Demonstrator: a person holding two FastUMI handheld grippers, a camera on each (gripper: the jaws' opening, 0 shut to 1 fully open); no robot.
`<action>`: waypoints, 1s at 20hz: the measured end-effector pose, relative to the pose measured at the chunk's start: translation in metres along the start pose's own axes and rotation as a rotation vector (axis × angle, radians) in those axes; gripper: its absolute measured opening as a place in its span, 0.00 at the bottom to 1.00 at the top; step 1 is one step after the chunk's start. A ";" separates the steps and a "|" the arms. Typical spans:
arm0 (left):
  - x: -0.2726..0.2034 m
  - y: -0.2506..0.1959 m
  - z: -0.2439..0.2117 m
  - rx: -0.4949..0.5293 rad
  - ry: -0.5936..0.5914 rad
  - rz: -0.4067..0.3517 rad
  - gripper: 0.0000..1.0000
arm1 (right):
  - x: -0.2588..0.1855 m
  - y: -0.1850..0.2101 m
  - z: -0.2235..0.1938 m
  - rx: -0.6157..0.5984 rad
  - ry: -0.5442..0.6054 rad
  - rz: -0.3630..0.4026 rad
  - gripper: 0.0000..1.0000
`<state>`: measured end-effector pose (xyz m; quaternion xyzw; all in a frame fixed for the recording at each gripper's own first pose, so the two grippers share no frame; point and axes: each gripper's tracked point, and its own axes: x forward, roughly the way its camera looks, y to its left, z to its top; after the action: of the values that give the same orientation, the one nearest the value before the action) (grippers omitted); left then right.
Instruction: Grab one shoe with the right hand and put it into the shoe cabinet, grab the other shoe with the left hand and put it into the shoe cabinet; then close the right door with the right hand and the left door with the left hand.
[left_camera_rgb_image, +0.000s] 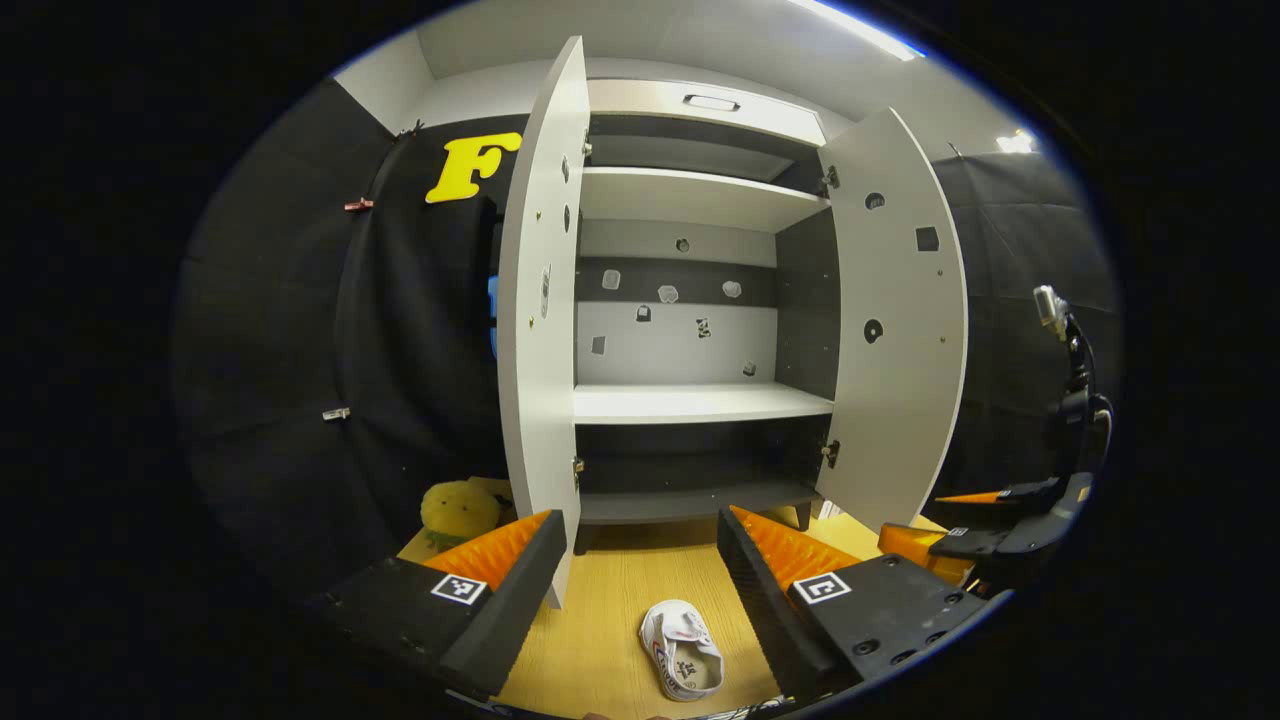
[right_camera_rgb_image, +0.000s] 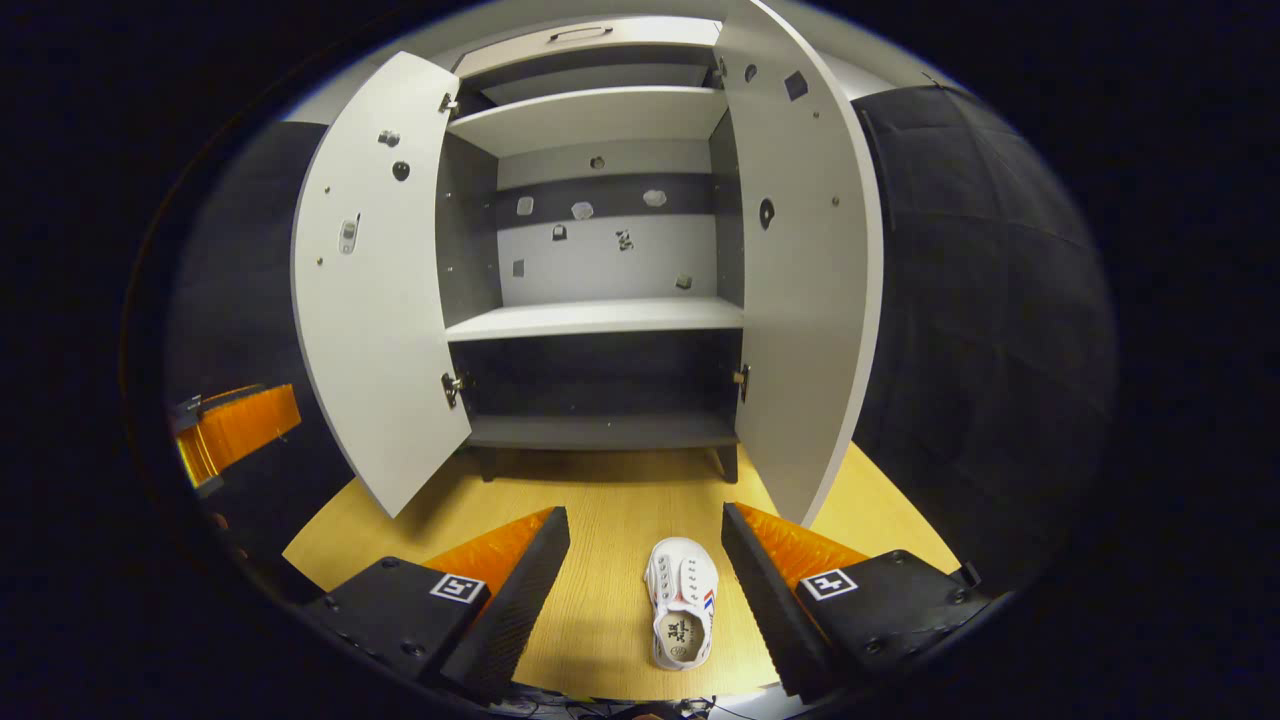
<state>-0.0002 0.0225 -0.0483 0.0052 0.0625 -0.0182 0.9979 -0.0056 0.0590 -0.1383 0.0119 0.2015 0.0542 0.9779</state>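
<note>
Both hand-held grippers, left (left_camera_rgb_image: 640, 590) and right (right_camera_rgb_image: 645, 585), are spread, each above a white shoe (right_camera_rgb_image: 681, 601) on the tabletop (right_camera_rgb_image: 600, 500). The insole logo is unreadable. The cabinet (right_camera_rgb_image: 600, 320) stands open; a yellow plush (left_camera_rgb_image: 458, 510) sits beside the left door (left_camera_rgb_image: 540, 320).

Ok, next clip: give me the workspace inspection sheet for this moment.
Surface: wooden floor, bare around the shoes.
Job's things: shoe cabinet, both doors open, shelves empty; one white shoe before the left gripper, one white shoe before the right gripper.
Clutter: yellow plush toy beside the cabinet.
Grippers: both open, holding nothing.
Cables: dark cables at right.
Surroundings: black cloth wall.
</note>
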 end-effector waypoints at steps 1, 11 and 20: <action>0.000 0.001 -0.006 -0.004 0.013 0.000 0.95 | 0.003 0.001 -0.013 0.002 0.031 0.006 0.98; -0.013 0.023 -0.044 -0.046 0.104 0.057 0.95 | 0.038 0.010 -0.138 0.024 0.334 0.068 0.99; -0.016 0.043 -0.072 -0.033 0.177 0.134 0.95 | 0.075 0.007 -0.214 0.018 0.522 0.064 1.00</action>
<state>-0.0232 0.0668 -0.1172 -0.0053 0.1501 0.0503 0.9874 -0.0228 0.0741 -0.3643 0.0123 0.4471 0.0846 0.8904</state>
